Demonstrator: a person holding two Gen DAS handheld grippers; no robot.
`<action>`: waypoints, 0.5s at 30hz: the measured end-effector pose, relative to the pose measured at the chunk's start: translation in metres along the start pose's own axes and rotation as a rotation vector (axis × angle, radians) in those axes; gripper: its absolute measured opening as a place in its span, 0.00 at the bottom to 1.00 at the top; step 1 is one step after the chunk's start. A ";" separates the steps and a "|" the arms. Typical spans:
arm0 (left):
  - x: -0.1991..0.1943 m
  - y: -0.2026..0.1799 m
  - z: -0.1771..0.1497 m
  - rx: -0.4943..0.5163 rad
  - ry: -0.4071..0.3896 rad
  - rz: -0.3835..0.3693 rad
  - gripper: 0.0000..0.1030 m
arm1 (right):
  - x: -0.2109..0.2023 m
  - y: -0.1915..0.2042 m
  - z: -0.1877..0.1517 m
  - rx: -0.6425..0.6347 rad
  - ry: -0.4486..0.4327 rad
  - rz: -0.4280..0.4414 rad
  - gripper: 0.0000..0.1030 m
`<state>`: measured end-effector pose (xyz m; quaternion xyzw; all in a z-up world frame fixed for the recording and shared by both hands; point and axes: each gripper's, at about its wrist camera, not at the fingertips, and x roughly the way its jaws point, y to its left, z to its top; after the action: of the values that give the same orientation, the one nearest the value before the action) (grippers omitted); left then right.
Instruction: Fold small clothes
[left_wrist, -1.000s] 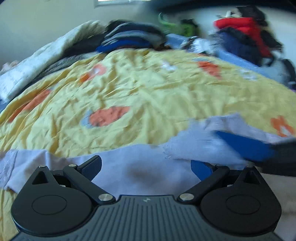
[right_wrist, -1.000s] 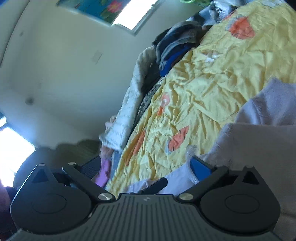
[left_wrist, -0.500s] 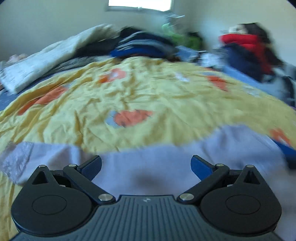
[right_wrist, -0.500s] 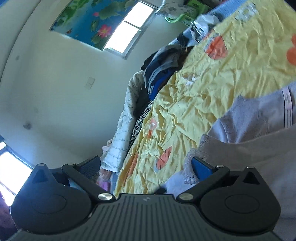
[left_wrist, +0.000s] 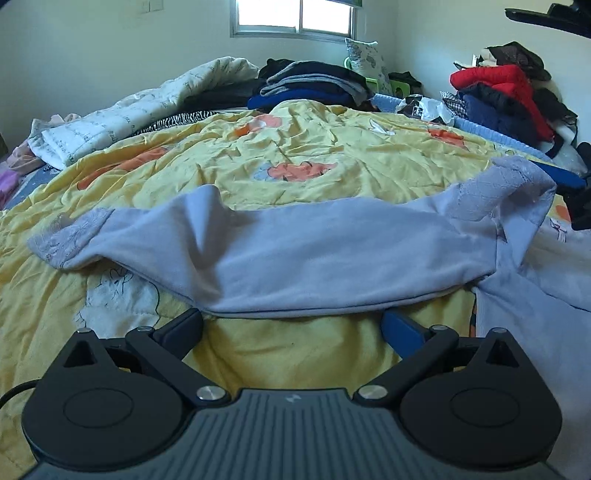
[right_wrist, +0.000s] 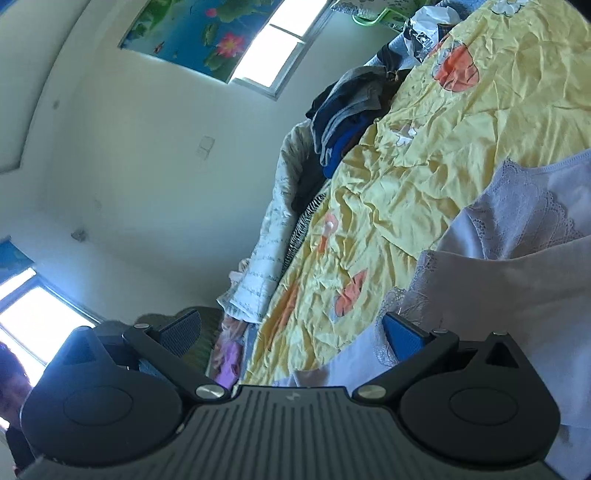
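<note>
In the left wrist view, the left gripper (left_wrist: 291, 325) sits at the bottom middle of the frame. Its two fingers are wide apart and hold nothing. Just past the tips lies the small light purple garment (left_wrist: 295, 254). It stretches across the middle of the frame on the yellow blanket (left_wrist: 295, 147). Its near edge looks doubled over, so I think one fold is made. But it is not neat. There is a bump in the cloth left of the middle. The lace end (left_wrist: 62, 236) at the left lies flat on the blanket. At the right, the other lace end (left_wrist: 517, 181) stands up in the air, and part of the right gripper's blue finger (left_wrist: 565, 177) shows just behind it. I cannot tell from here if that finger holds it. Far back, at the top middle, is a pile of dark folded clothes (left_wrist: 314, 85). At the upper right is a heap with a red coat (left_wrist: 498, 81).

In the right wrist view, the picture is tipped sideways. The right gripper (right_wrist: 291, 328) is at the bottom, and its fingers are apart too. The garment (right_wrist: 517, 229) fills the lower right of the frame. Cloth lies against the blue finger (right_wrist: 402, 336), but nothing is pinched between the two fingers. The lace here is bunched and rumpled.

So the job is only partly done. I think the raised end must still be laid down, the bump made smooth, and the garment folded smaller.
</note>
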<state>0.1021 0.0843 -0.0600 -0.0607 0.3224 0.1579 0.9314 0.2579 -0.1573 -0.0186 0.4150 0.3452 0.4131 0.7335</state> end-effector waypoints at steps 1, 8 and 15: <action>0.000 -0.001 -0.001 0.006 0.001 0.005 1.00 | 0.000 -0.001 0.001 0.002 -0.002 0.003 0.99; -0.003 -0.002 -0.002 0.006 0.000 0.004 1.00 | 0.007 -0.008 0.004 0.045 0.004 0.050 0.99; -0.002 -0.002 -0.002 0.007 0.000 0.005 1.00 | 0.049 0.003 0.011 0.025 0.052 -0.002 0.99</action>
<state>0.0997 0.0815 -0.0603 -0.0568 0.3230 0.1591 0.9312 0.2863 -0.1164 -0.0191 0.4126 0.3697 0.4188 0.7195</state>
